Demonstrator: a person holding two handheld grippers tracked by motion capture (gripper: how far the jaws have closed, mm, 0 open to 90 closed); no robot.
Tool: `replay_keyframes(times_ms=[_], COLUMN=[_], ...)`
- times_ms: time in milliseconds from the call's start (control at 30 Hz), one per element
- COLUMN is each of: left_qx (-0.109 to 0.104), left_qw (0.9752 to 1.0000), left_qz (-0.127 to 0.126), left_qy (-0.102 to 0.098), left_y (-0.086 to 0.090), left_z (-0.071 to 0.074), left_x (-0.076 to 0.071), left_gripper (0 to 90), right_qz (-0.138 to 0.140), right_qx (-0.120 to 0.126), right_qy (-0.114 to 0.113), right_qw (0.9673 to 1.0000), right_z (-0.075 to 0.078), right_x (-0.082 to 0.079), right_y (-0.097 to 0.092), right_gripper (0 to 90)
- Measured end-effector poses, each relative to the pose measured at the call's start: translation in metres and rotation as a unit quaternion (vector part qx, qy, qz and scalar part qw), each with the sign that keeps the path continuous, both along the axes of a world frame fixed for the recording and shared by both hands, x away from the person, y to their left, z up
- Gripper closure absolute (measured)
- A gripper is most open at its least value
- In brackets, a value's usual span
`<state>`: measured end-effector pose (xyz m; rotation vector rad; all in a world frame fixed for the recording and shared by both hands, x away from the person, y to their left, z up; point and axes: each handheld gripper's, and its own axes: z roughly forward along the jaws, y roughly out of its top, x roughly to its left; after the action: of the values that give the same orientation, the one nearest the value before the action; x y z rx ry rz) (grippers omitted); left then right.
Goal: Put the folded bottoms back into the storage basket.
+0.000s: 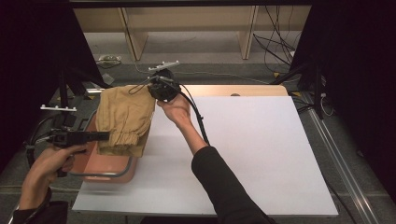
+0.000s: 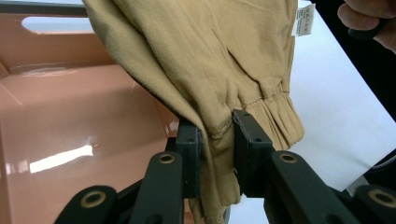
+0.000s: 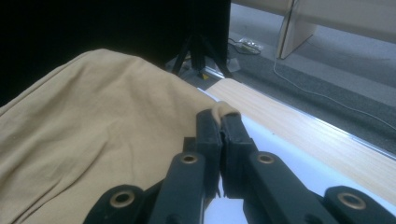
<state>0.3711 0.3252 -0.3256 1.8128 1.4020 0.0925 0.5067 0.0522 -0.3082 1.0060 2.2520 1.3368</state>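
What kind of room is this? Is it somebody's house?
Probably not a house; it looks like a lab or workshop set up for recording. A plain white table top sits between dark black curtains, loose cables trail across the grey floor, and black stands are beside the table.

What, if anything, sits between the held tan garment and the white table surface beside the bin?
Nothing visible. The tan garment hangs over the pink bin, clamped by the left gripper and right gripper; the adjoining white table surface looks bare.
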Motion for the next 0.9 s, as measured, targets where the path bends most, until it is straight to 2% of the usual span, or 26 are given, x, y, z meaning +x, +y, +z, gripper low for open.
replay_keyframes(times_ms=[900], left_qx=[0.009], left_qw=[0.9994], left_qz=[0.029], left_qy=[0.017], left_y=[0.030], left_z=[-0.006], left_x=[-0.004], left_gripper=[73.9], right_qz=[0.013], right_qx=[0.001], right_qy=[-0.001], right_qw=[0.9999], right_z=[-0.006], right_x=[-0.005], right_y=[0.035], right_gripper=[88.2])
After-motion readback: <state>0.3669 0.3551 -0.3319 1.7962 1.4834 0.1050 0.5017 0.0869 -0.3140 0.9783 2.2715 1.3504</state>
